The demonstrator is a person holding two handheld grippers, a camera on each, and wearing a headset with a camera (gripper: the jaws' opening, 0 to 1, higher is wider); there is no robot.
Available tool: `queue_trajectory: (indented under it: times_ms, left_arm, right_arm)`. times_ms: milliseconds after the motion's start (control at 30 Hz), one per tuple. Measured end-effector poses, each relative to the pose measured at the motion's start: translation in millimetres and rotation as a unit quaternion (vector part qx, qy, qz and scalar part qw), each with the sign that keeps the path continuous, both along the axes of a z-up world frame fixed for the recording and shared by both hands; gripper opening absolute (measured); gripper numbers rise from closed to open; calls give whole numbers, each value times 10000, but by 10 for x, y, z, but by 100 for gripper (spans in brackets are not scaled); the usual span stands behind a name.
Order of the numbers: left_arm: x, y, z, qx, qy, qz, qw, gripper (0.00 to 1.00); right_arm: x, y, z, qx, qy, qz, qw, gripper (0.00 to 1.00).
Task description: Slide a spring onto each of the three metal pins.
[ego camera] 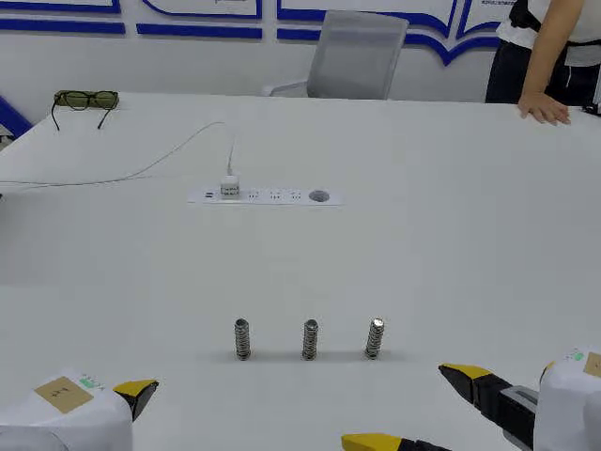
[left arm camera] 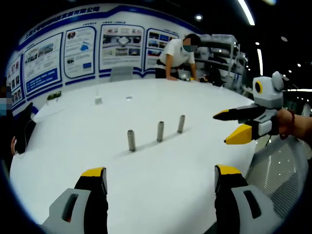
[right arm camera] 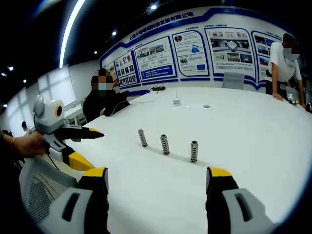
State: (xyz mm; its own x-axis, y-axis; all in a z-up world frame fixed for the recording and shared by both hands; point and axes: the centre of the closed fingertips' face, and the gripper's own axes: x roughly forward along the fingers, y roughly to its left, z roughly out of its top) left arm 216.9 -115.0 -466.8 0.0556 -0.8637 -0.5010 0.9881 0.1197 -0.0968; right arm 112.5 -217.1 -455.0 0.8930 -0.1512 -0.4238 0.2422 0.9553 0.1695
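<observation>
Plainly, three metal pins stood upright in a straight row near the near edge of the tabletop (ego camera: 451, 244), spaced evenly and apart from one another: the left pin (ego camera: 242, 339), the middle pin (ego camera: 310, 339) and the right pin (ego camera: 375, 338). Each had a spring (right arm camera: 165, 145) coiled around it from the base nearly to the top. The left gripper (left arm camera: 161, 171) hung over the near left corner with its jaws spread wide and nothing between them. The right gripper (right arm camera: 157, 171) hung over the near right corner, likewise wide open and empty. Both were short of the row and well apart from the pins. A power strip (ego camera: 265, 196) sat flush in the middle of the tabletop, with a white charger (ego camera: 230, 187) plugged into it and a white cable (ego camera: 141, 172) trailing off toward the left edge. A pair of glasses (ego camera: 85, 99) lay at the far left corner. A grey chair (ego camera: 357, 54) stood behind the far edge, and a person's hand (ego camera: 545, 108) rested flat on the far right corner
</observation>
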Motion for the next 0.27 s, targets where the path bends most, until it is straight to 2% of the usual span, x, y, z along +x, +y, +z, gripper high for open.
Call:
queue_trajectory:
  times_ms: [267]
  left_arm:
    - [2,-13,12,-65,30,45,10000,94]
  right_arm:
    - [1,-18,16,1,-20,-56,10000,88]
